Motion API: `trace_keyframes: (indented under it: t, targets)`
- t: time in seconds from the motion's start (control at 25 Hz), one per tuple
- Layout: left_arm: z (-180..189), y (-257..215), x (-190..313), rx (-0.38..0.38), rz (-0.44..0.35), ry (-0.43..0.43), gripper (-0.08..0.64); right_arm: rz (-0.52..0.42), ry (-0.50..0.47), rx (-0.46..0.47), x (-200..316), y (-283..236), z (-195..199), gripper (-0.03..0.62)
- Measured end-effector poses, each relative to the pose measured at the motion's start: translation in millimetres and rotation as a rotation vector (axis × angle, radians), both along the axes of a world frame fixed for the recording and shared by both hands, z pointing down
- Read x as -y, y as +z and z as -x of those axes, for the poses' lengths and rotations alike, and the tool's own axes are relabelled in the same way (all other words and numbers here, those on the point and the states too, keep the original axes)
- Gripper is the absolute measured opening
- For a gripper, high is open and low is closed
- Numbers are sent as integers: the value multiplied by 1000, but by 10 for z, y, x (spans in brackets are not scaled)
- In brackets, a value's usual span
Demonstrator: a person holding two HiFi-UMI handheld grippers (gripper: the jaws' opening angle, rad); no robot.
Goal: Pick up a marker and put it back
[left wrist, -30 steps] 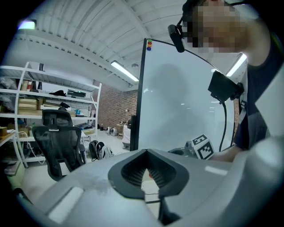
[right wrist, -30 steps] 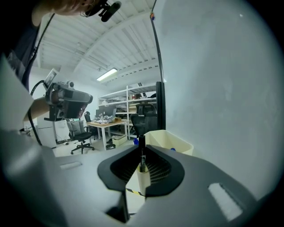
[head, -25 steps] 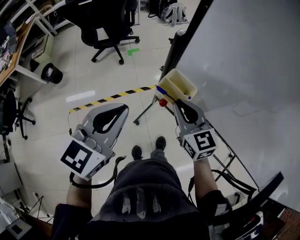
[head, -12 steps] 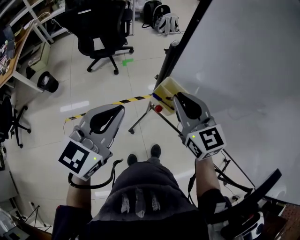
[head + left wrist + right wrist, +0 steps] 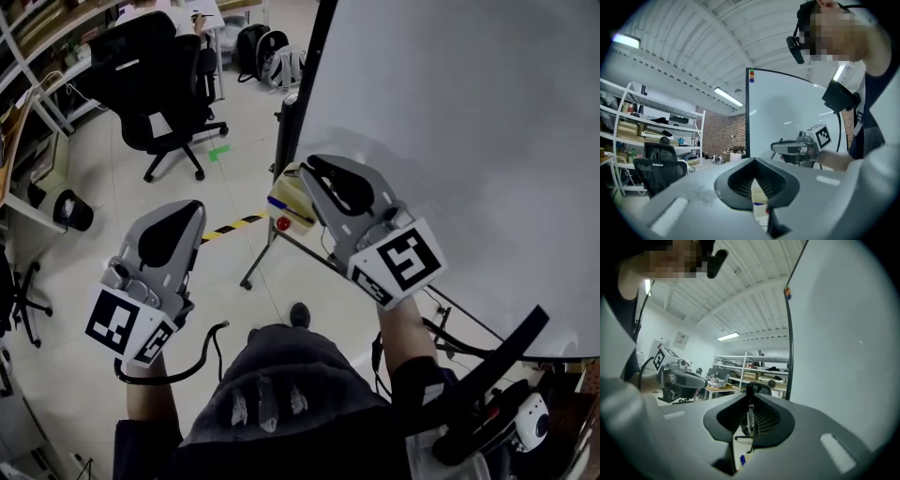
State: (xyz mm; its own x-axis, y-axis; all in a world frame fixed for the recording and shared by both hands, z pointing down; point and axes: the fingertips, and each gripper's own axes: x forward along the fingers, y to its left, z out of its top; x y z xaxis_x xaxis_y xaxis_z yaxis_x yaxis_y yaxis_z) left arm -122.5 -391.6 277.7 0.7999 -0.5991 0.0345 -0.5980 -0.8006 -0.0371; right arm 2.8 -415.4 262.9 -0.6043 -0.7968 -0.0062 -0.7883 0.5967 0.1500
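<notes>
A thin black marker [image 5: 750,416] stands upright between the jaws of my right gripper [image 5: 750,401], which is shut on it. In the head view that gripper [image 5: 309,171] is held up in front of the whiteboard [image 5: 469,103], just above and right of the pale yellow marker tray [image 5: 291,192]. The tray holds a blue marker [image 5: 278,203], and a red knob [image 5: 282,223] sits under it. My left gripper [image 5: 192,208] hangs lower on the left over the floor, its jaws together and nothing in them. The left gripper view shows its tips [image 5: 754,161] meeting, with the tray behind them.
The whiteboard's stand legs [image 5: 258,267] reach onto the tiled floor. A black office chair [image 5: 159,89], backpacks [image 5: 267,52] and a black bin [image 5: 70,208] stand beyond. Yellow-black tape [image 5: 234,225] runs across the floor. Shelving [image 5: 628,136] lines the far wall.
Both grippers have risen. The right one has climbed from beside the tray to well above it, in front of the whiteboard; the left rose less.
</notes>
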Motion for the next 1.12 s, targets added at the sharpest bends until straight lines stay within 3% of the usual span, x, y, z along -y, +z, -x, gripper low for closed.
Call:
trace_keyframes:
  t: [0.44, 1.12]
  targets:
    - [43, -379, -171, -10, -78, 0, 6, -68, -30, 8, -293, -387, 113, 43]
    - [192, -310, -328, -16, -70, -57, 6, -29, -77, 24, -421, -252, 222, 43]
